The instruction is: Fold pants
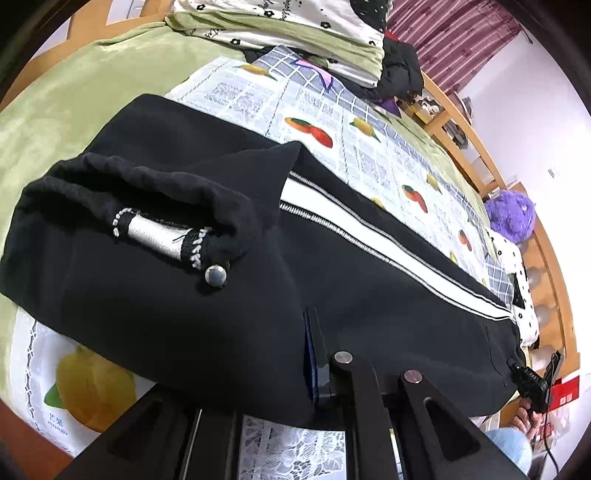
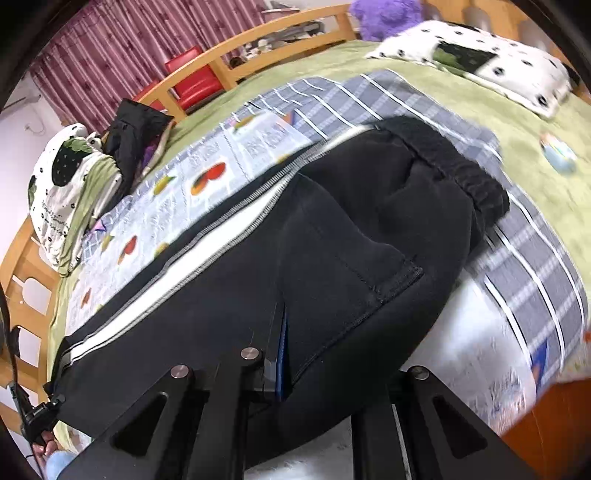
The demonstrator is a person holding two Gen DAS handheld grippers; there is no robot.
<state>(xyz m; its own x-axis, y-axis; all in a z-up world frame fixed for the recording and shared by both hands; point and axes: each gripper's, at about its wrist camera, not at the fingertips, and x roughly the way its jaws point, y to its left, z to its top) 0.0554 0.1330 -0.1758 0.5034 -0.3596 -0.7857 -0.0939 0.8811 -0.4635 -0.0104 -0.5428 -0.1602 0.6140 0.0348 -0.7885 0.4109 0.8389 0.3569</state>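
Black pants [image 1: 221,295] with a white side stripe [image 1: 388,236] lie lengthwise across the fruit-print sheet [image 1: 332,122]. Their gathered hem end, with a silver snap [image 1: 215,276], is at the left of the left wrist view. My left gripper [image 1: 312,332] is shut on the near edge of the fabric there. In the right wrist view the elastic waistband [image 2: 454,166] is at the upper right, and my right gripper [image 2: 281,332] is shut on the near edge of the pants [image 2: 351,240]. Each view shows the other gripper small at the far end: right gripper [image 1: 532,387], left gripper [image 2: 40,413].
The bed has a green blanket [image 1: 74,92] and a wooden frame [image 2: 258,55]. Folded bedding [image 1: 295,33] and dark clothes [image 1: 399,70] are piled at one end. A spotted pillow [image 2: 480,66] and a purple plush toy [image 1: 511,214] lie at the other.
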